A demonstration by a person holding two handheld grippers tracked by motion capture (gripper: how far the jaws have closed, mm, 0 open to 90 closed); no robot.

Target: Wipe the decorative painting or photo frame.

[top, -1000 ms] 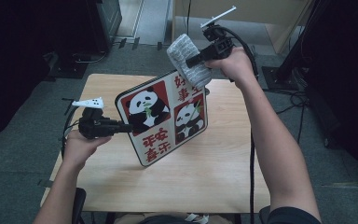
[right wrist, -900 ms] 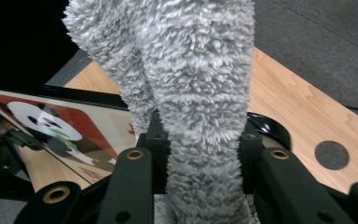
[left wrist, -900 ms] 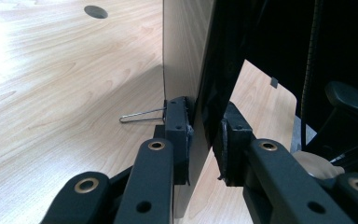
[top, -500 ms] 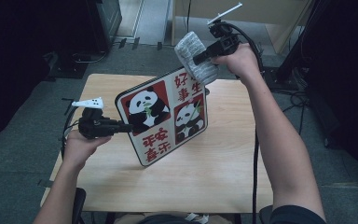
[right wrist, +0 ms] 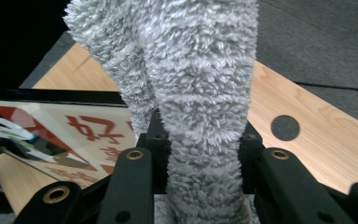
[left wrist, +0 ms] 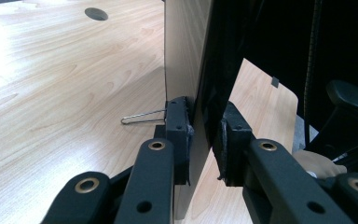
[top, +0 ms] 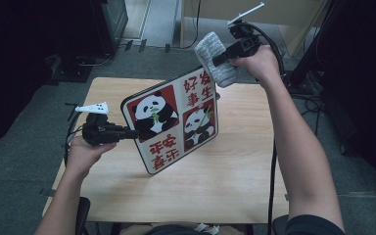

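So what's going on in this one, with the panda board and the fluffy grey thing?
A person at a wooden table works with a gripper in each hand. The left gripper is clamped on the edge of a panda picture board, holding it tilted up with its lower corner near the tabletop. The right gripper is shut on a fluffy grey cloth, held at the board's top far corner. It looks like the board's face is being wiped.

Black tongs (left wrist: 205, 140) with brass-ringed screw holes, trailing black cables; the person wears short dark sleeves (top: 306, 226).
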